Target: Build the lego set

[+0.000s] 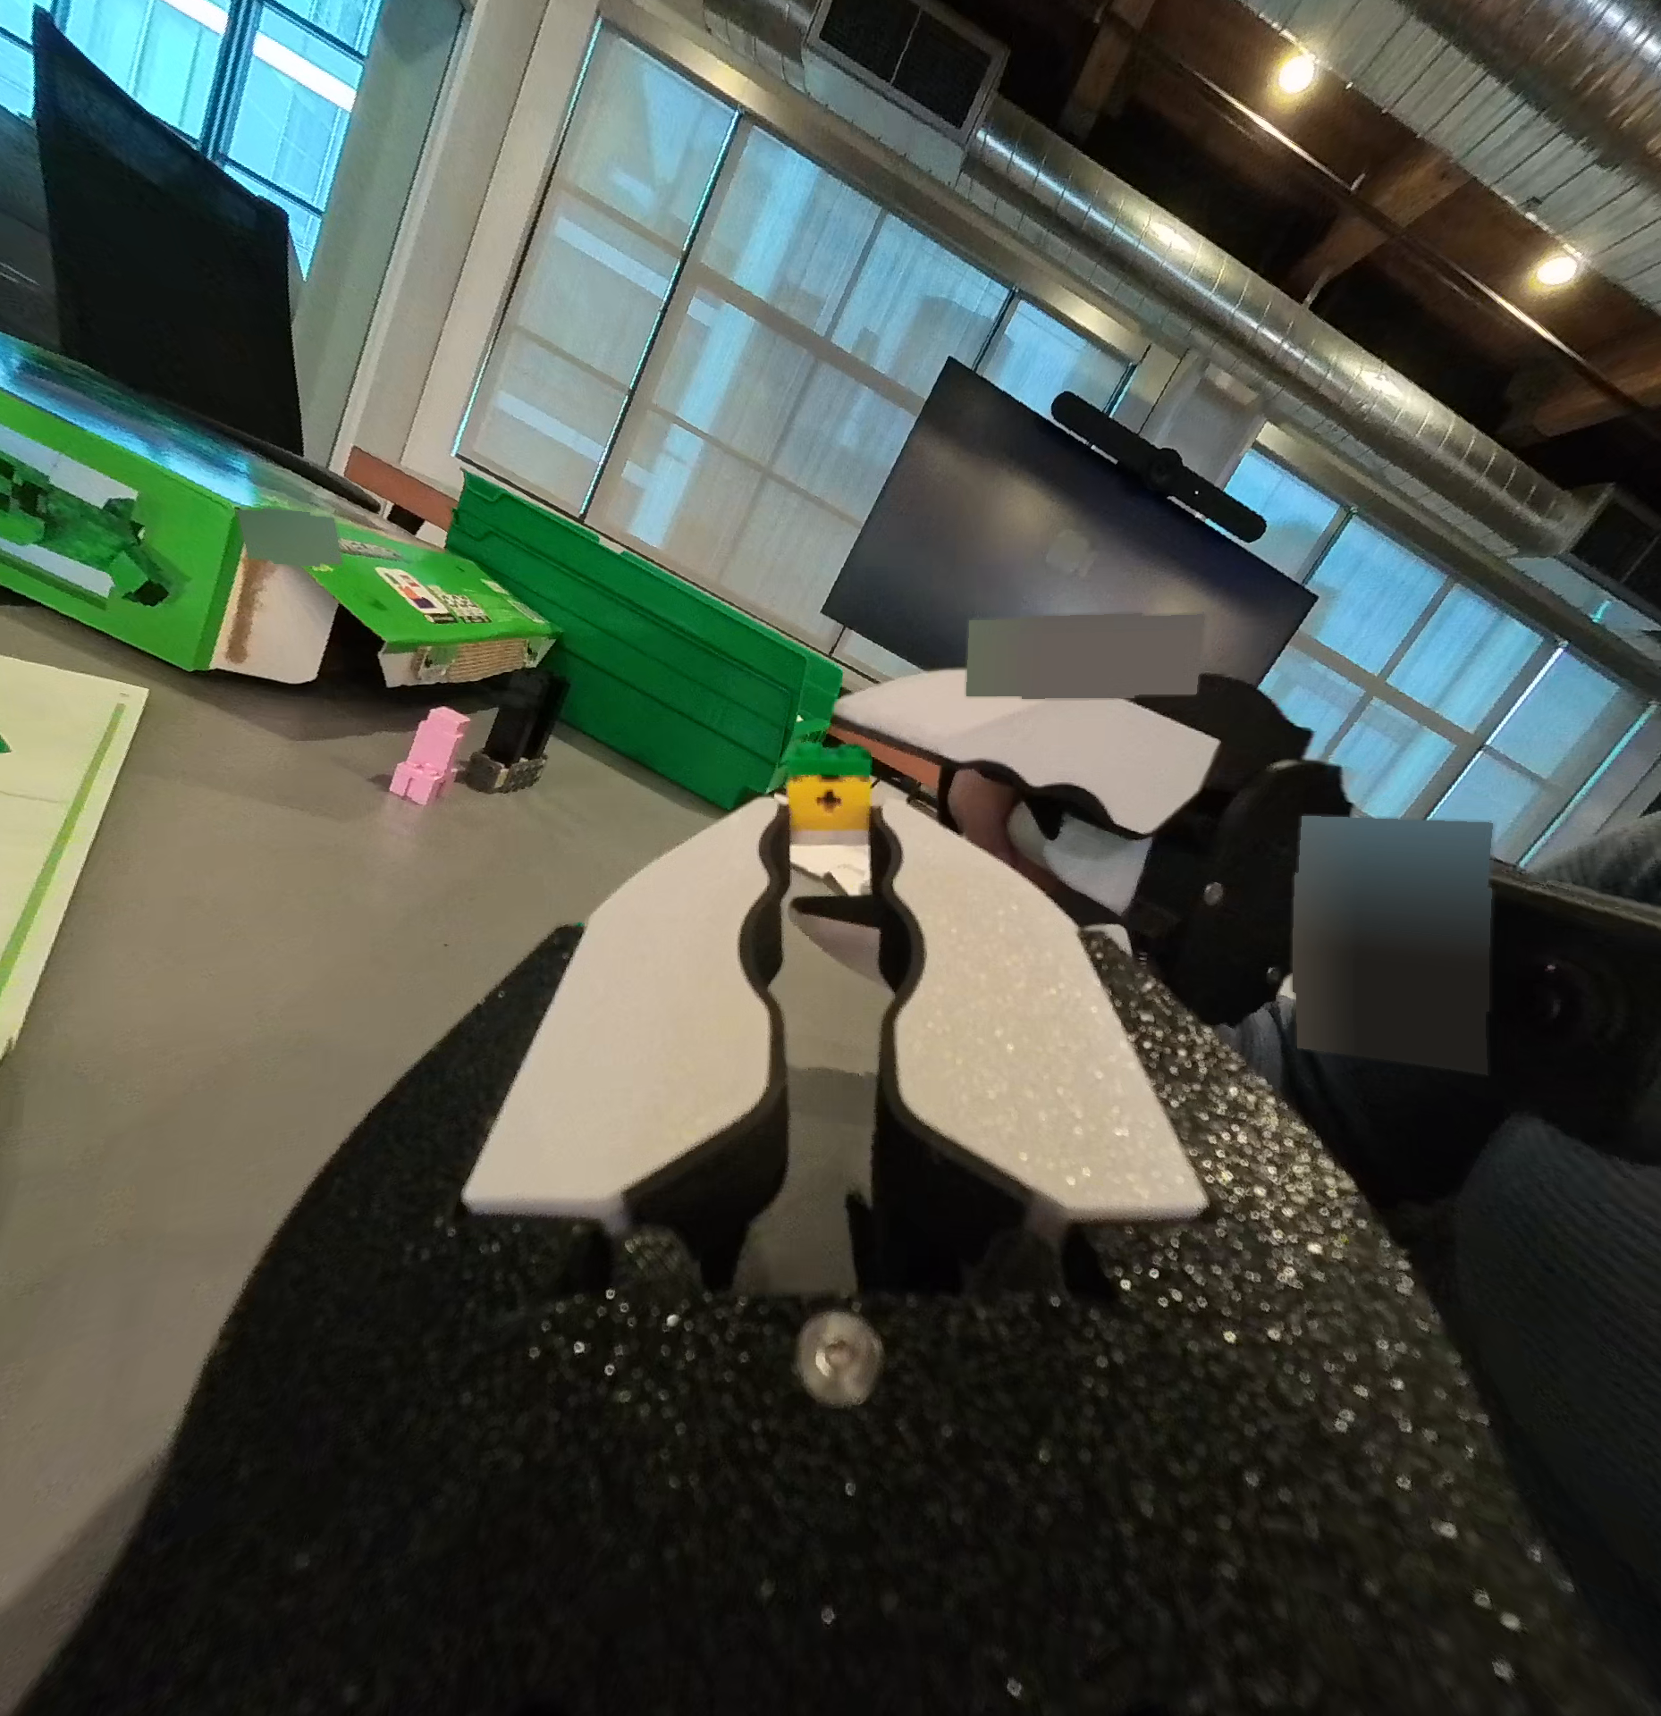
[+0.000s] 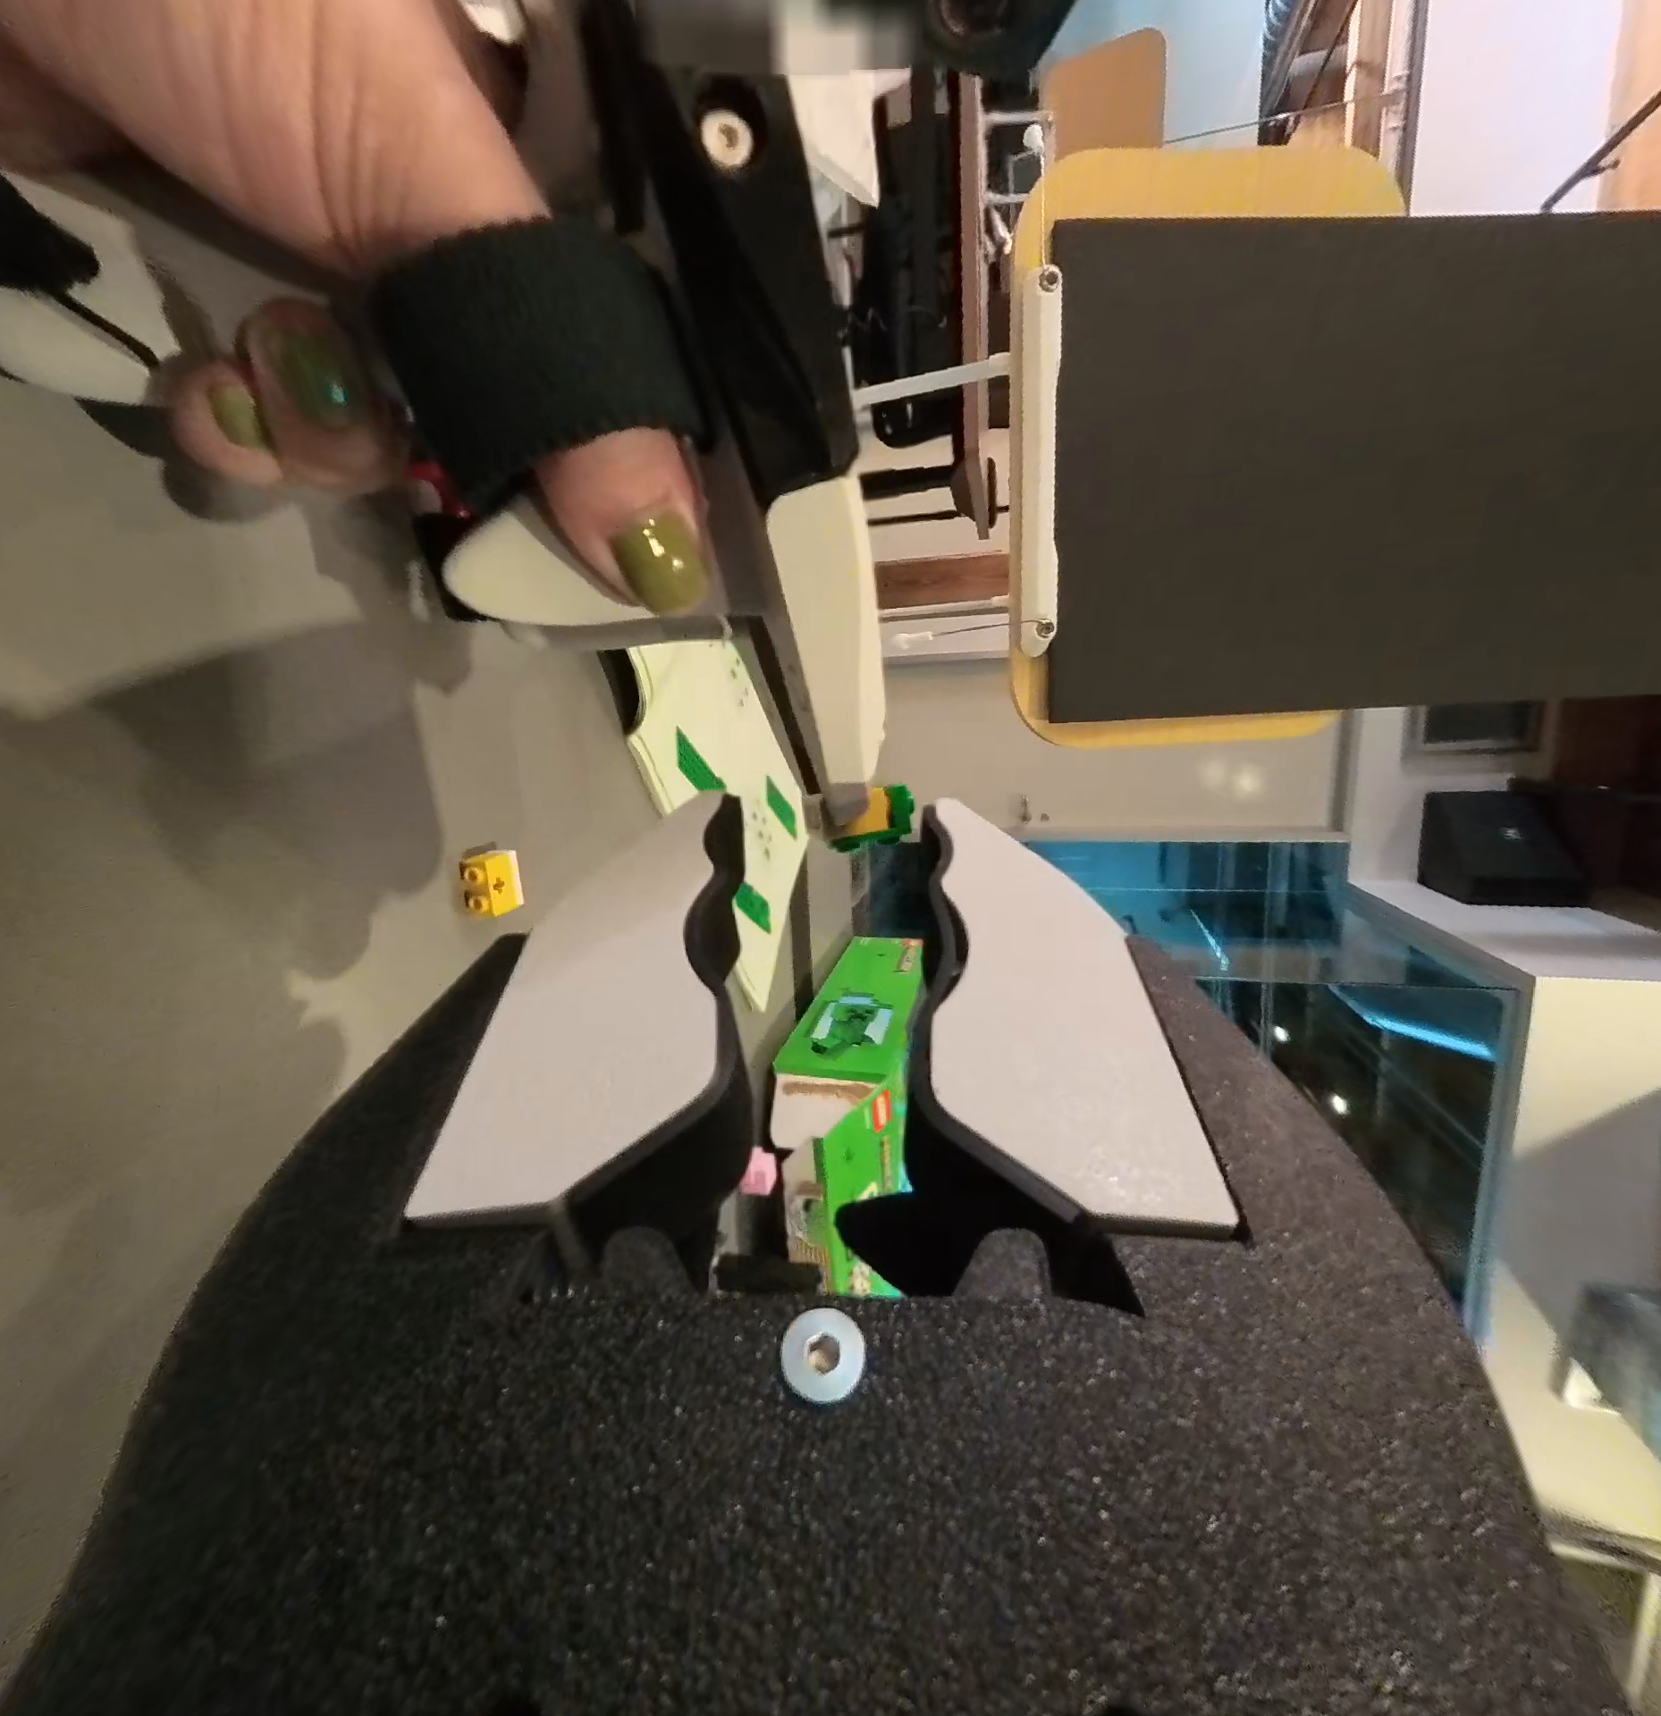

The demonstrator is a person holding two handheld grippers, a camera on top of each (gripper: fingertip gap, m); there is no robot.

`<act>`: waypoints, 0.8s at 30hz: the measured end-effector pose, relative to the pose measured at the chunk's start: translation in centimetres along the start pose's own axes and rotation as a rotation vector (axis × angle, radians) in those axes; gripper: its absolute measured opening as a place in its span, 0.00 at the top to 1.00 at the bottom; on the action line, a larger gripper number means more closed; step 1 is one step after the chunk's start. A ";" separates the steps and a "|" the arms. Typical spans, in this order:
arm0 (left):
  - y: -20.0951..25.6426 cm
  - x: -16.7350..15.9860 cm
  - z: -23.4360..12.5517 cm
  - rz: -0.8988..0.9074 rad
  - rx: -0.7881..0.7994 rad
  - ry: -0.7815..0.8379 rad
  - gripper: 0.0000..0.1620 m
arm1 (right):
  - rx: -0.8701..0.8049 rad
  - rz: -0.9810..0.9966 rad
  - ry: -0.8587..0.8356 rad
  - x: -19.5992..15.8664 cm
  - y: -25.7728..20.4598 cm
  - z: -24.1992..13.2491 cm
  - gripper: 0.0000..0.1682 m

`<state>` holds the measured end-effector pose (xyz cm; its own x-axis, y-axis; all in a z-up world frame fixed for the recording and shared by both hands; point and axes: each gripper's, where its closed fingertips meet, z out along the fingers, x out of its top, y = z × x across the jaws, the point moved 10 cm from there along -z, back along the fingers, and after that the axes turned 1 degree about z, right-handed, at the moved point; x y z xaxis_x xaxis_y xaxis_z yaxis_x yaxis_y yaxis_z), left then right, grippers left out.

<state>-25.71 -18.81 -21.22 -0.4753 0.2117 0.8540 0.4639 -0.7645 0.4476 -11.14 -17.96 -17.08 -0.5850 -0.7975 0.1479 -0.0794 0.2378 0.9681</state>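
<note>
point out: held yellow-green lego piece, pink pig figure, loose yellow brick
held yellow-green lego piece (image 1: pixel 828 804), left wrist view, yellow face
pink pig figure (image 1: pixel 429 754), left wrist view, body
loose yellow brick (image 2: pixel 492 881), right wrist view, yellow front

Daylight through windows (image 1: pixel 715 353), ceiling spotlights (image 1: pixel 1296 72) glaring; fisheye edge bending; hand (image 2: pixel 279 186) motion-blurred.

Both claws (image 1: pixel 828 840) (image 2: pixel 831 836): grey fingers, black grainy bodies w/ silver screw.

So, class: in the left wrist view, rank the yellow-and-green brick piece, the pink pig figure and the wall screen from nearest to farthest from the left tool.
1. Yellow-and-green brick piece: clamped at the left tool tips.
2. Pink pig figure: on the table, ahead to the left.
3. Wall screen: far background, upper right.
</note>
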 end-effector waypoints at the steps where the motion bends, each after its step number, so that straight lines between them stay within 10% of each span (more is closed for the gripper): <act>1: 0.0 0.0 0.0 0.000 -0.002 -0.002 0.90 | 0.004 0.006 0.004 0.0 0.0 0.0 0.79; 24: 0.0 -0.1 0.0 -0.025 -0.029 0.014 0.90 | -0.010 0.255 0.027 0.0 0.4 0.1 0.88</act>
<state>-25.67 -18.82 -21.30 -0.4969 0.2221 0.8389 0.4300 -0.7767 0.4603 -11.20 -17.82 -16.70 -0.5635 -0.7268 0.3927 0.0761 0.4276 0.9007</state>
